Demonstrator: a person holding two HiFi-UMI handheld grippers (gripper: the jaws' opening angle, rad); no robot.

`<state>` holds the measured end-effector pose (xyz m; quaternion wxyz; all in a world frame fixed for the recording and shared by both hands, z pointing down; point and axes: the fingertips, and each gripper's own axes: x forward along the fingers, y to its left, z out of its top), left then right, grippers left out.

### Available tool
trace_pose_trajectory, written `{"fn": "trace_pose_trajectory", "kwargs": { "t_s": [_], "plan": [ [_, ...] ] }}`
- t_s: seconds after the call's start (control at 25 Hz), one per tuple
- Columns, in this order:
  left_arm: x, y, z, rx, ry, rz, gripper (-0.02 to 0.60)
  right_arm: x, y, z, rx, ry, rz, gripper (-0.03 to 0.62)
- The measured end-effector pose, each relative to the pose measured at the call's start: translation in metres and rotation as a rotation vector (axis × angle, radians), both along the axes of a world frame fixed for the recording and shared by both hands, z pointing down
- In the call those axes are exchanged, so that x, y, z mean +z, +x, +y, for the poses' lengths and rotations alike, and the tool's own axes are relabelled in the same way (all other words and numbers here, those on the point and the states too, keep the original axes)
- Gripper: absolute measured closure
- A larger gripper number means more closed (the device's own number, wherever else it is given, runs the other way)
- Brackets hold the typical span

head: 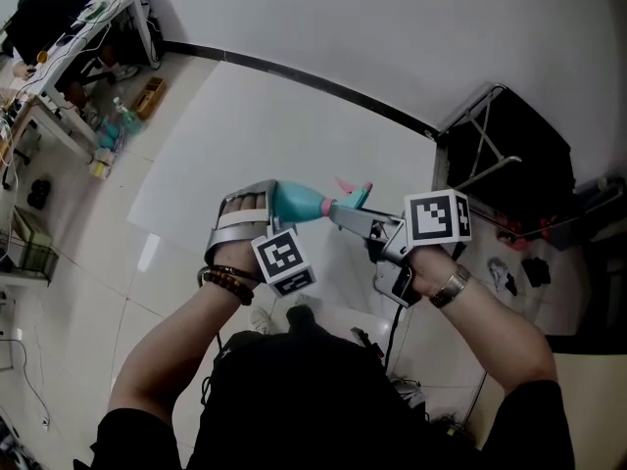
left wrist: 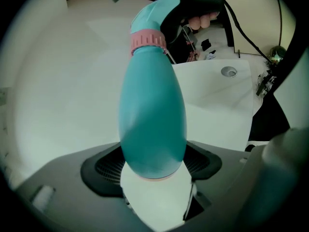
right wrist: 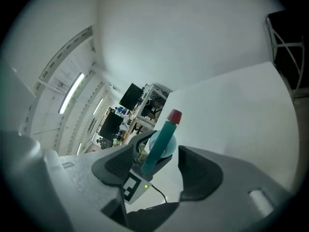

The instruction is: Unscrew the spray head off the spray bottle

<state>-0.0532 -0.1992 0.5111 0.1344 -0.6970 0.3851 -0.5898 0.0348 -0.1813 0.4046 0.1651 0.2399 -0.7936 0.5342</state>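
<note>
- A glossy floor of pale tiles point(head: 88, 262) spreads beneath everything in the head view.
- A large white surface point(head: 255, 135) lies across the middle, reaching toward the dark skirting at the wall.
- At the upper left stands a desk point(head: 73, 32). Some bottles point(head: 116, 123) and a yellowish box point(head: 149, 96) sit on the floor beside it.
- At the right, small dark things point(head: 534, 270) lie on the floor near a black folding frame point(head: 509, 145).
- The left gripper view shows a white top point(left wrist: 212, 100) with a round ringed hole point(left wrist: 228, 72).
</note>
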Motion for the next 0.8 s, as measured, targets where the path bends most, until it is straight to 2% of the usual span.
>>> {"fn": "trace_pose_trajectory", "kwargs": {
  "t_s": [0.12, 0.52, 0.68, 0.8],
  "plan": [
    [-0.001, -0.001, 0.001, 0.009, 0.015, -0.02, 0.178, 0.005, -0.007, -0.004, 0.019, -0.015, -0.005, 0.322],
    [-0.003, 0.009, 0.003, 0.024, 0.028, -0.039, 0.178, 0.015, -0.007, -0.002, -0.018, -0.026, 0.025, 0.459],
    [-0.003, 0.013, 0.004, 0.022, 0.027, -0.014, 0.178, 0.018, -0.005, -0.001, -0.039, -0.005, 0.046, 0.471],
    [0.002, 0.014, 0.006, 0.031, -0.001, -0.016, 0.178, 0.017, -0.003, -0.001, -0.081, 0.048, 0.086, 0.473]
  ]
}}
